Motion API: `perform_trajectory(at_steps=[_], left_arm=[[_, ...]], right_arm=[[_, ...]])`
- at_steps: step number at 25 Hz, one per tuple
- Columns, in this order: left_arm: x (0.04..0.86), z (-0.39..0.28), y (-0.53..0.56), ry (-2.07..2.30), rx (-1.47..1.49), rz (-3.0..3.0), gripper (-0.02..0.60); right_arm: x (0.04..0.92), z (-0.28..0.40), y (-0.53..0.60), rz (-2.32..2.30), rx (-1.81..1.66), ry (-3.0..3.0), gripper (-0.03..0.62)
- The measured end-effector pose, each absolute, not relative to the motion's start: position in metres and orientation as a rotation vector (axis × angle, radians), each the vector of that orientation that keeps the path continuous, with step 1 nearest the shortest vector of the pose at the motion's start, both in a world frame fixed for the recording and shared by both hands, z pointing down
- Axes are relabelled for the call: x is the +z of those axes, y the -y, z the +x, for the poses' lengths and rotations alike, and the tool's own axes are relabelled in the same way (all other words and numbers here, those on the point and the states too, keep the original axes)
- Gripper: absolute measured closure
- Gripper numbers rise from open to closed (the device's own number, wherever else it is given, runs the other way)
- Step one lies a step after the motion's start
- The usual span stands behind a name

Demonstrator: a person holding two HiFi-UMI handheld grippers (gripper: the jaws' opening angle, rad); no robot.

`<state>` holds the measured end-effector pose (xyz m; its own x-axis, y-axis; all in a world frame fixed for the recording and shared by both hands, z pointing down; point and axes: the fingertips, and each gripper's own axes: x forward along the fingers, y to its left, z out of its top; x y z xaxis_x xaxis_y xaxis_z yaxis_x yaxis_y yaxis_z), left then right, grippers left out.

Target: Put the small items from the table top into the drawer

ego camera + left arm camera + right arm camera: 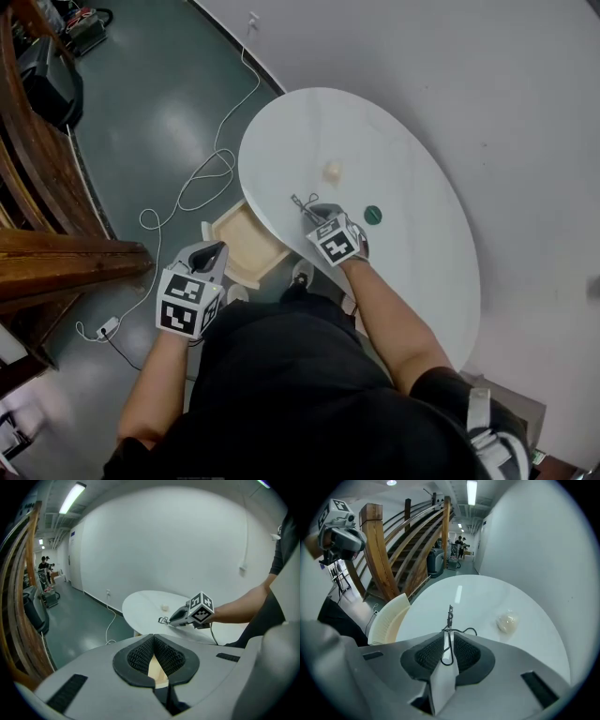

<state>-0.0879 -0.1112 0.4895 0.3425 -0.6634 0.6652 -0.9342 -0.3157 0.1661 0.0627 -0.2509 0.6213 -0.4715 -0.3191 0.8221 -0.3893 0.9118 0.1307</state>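
1. R hand-held gripper [314, 211] [448, 635] is low over the white tabletop [412, 281], near its front-left edge. Jaws stand slightly spread.
2. A thin black wire clip [302, 201] [449, 620] lies between those jaws w/ a gap on either side. Its loop end sits in the gap and the rest sticks out past the tips onto the tabletop. Pads aren't pressing it.
3. L hand-held gripper [217, 248] [153, 637] is off the tabletop, beyond its left edge and above the floor. Tips pressed together, nothing between them.
4. The wooden drawer [246, 246] is pulled out under the tabletop's left edge, approx. between the two grippers. Can't tell if anything is in it.
5. A small cream lump [331, 172] [506, 622] sits further in toward the middle of the tabletop, apart from the clip.
6. A green round disc [373, 215] lies just beside the R gripper's body, on the side away from the drawer.
7. A white cable [216, 159] snakes over the green floor past the drawer.
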Motion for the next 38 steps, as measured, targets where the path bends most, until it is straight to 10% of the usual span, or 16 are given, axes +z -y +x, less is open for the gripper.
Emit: perform_trajectory(at_steps=[38], left_arm=[[0.502, -0.138, 0.062, 1.411, 0.599, 2.031, 0.566]], right_arm=[[0.580, -0.029, 0.138, 0.391, 0.277, 2.308, 0.579]])
